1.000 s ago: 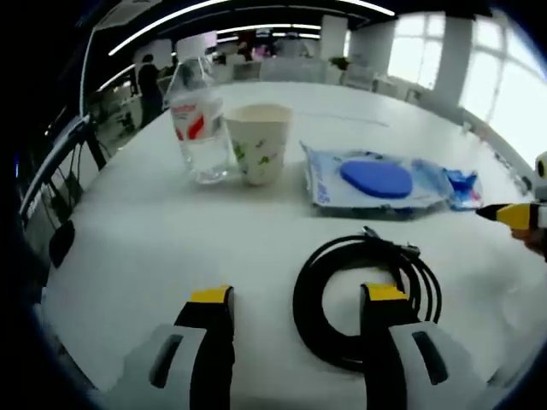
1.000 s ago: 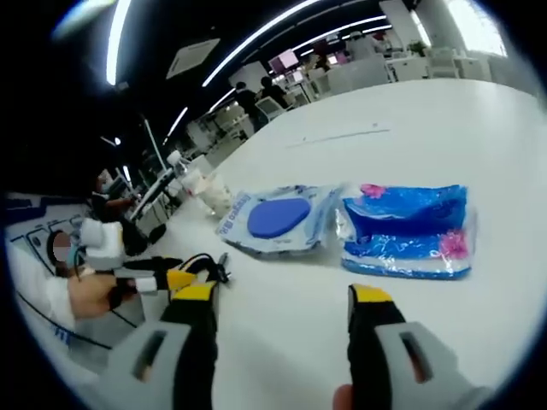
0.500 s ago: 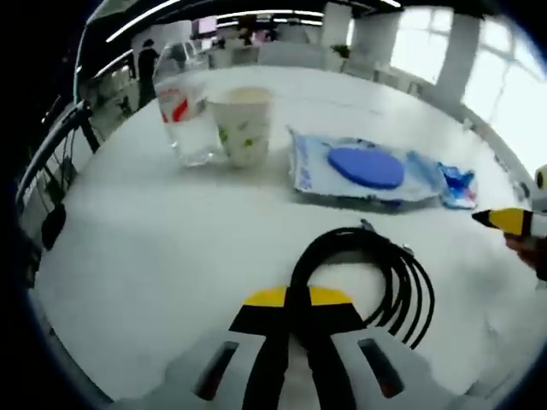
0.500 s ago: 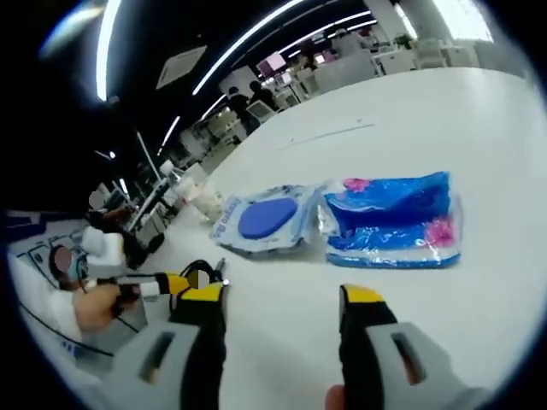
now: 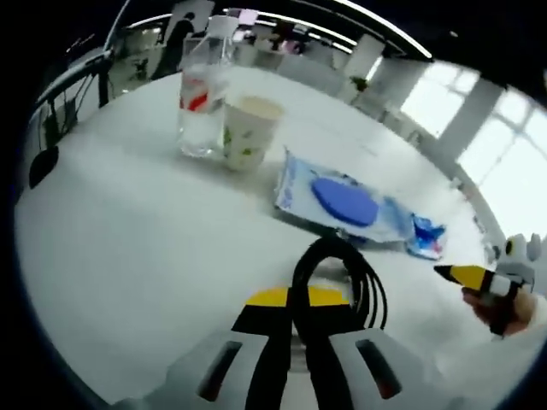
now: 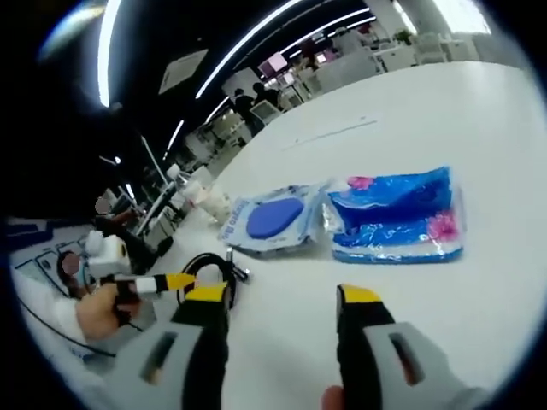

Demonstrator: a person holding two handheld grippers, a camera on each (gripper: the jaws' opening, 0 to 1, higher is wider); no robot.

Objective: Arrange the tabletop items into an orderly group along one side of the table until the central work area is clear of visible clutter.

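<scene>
Up close, the left hand-held gripper is clamped on a glossy black coiled cable on the smooth white worktop. Beyond stand a clear bottle, paper cup and crinkly wipes pack. The right hand-held gripper sits apart.

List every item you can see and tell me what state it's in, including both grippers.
left gripper: fingers shut on the cable
cable: black, coiled, gripped at its near loop
right gripper: fingers open, holding nothing
water bottle: upright, beside the paper cup
paper cup: upright, open top
wipes pack: lying flat, blue lid closed
blue packet: lying flat beside the wipes pack
</scene>
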